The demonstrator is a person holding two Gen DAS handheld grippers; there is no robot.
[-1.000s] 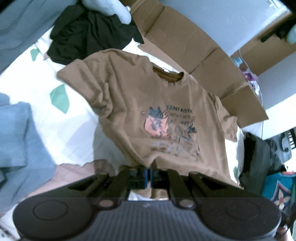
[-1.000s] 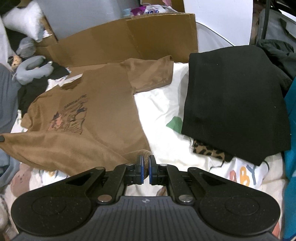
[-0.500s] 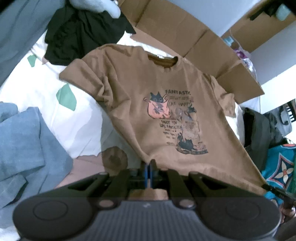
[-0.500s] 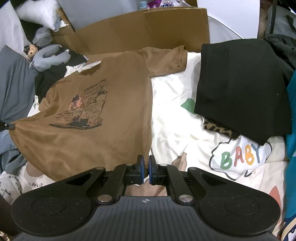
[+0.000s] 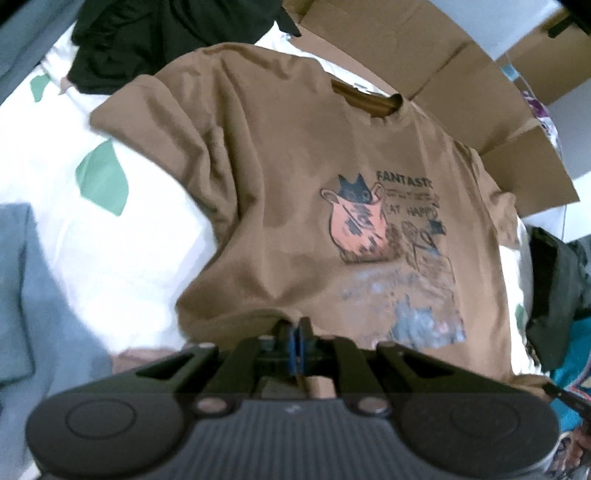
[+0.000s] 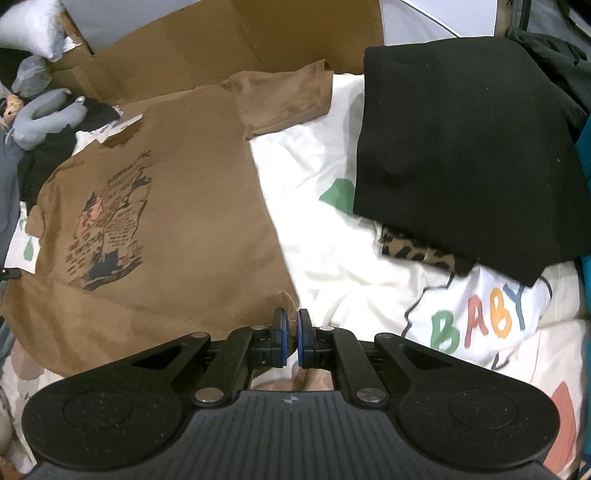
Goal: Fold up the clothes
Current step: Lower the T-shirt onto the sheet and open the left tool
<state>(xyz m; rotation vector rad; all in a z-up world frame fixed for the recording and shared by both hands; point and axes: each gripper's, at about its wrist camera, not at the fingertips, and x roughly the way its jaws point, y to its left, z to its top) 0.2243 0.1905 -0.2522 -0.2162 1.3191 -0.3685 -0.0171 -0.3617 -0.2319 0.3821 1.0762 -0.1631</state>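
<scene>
Lying front-up on the white printed bedsheet (image 6: pixel 332 258), the brown T-shirt (image 5: pixel 295 184) has its neck toward the cardboard box (image 5: pixel 424 55) and its hem toward both grippers. The left gripper (image 5: pixel 294 328) is clenched on the shirt's hem near one bottom corner, the cloth pinched between its blue pads and rising straight away from them. The right gripper (image 6: pixel 290 321) is clamped on the other bottom corner, where a small fold of brown fabric sits between its pads; the rest of the shirt spreads away from that gripper toward the box. Beside the T-shirt, on the side away from its cat print (image 6: pixel 107 225), a folded black garment (image 6: pixel 461 147) rests on the sheet over a leopard-print piece (image 6: pixel 417 251). A dark garment (image 5: pixel 166 33) lies crumpled past the shirt's other sleeve.
</scene>
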